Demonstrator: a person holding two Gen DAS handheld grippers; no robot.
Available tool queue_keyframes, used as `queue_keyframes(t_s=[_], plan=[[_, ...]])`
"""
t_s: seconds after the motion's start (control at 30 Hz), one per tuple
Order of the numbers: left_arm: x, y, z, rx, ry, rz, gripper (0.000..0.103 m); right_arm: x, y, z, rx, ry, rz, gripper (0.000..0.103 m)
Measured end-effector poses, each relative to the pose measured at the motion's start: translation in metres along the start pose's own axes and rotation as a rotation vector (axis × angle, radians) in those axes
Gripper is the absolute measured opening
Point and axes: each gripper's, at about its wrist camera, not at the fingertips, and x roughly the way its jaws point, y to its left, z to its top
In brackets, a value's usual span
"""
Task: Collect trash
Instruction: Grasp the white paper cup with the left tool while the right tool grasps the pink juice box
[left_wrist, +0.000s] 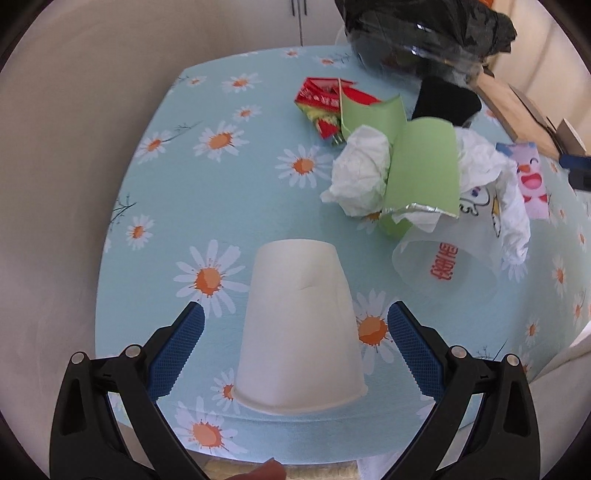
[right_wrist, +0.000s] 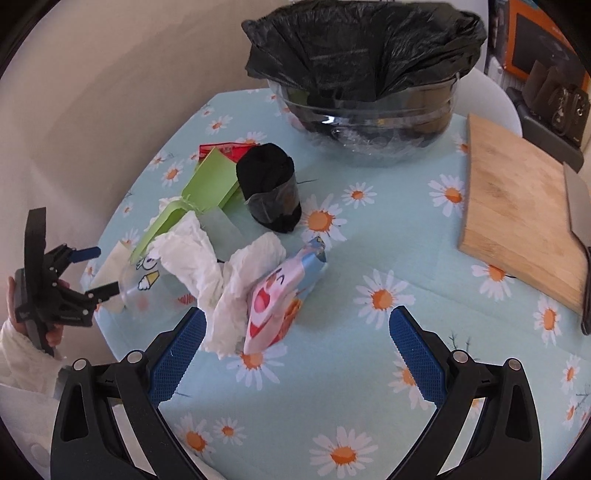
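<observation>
Looks like a home dining corner: daisy-print tablecloth (right_wrist: 369, 387) over the table, wooden cutting board (right_wrist: 517, 221), bag-lined clear bowl (right_wrist: 369, 122), cupboard doors (left_wrist: 299, 14) behind.

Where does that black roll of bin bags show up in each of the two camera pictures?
Left wrist view: the black roll sits upper right, partly hidden behind the green carton, just below the lined bowl.
Right wrist view: the black roll stands near the upper middle, in full view, right of the green carton.
Shared landmark: the lined bowl, at the table's far side behind the roll.
</observation>
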Motion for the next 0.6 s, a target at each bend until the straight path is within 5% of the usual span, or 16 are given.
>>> queue_keyframes(t_s=[0.27, 0.33, 0.37, 0.4, 0.43, 0.6], plan=[[0.020, 0.001, 0.006, 0.046, 0.075, -0.002, 0.093, 0.023, -0.006, 0.010, 0.049, 0.044, 0.040, 0.094], [0.022, 0.001, 0.006, 0.049, 0.085, -0.005, 0.084, 0.027, -0.008, 0.011, 0.062, 0.055, 0.075, 0.091], [0.023, 0.001, 0.007, 0.048, 0.094, -0.014, 0.078, 0.029, -0.009, 0.011, 0.071, 0.062, 0.098, 0.080], [0.025, 0.001, 0.007, 0.049, 0.101, -0.025, 0.070, 0.032, -0.010, 0.012, 0.073, 0.074, 0.110, 0.040], [0.025, 0.001, 0.008, 0.053, 0.099, -0.026, 0.069, 0.038, -0.012, 0.012, 0.080, 0.093, 0.126, 0.014], [0.022, -0.007, 0.007, 0.105, 0.107, -0.006, 0.069, 0.034, -0.009, 0.011, 0.047, 0.092, 0.152, 0.006]])
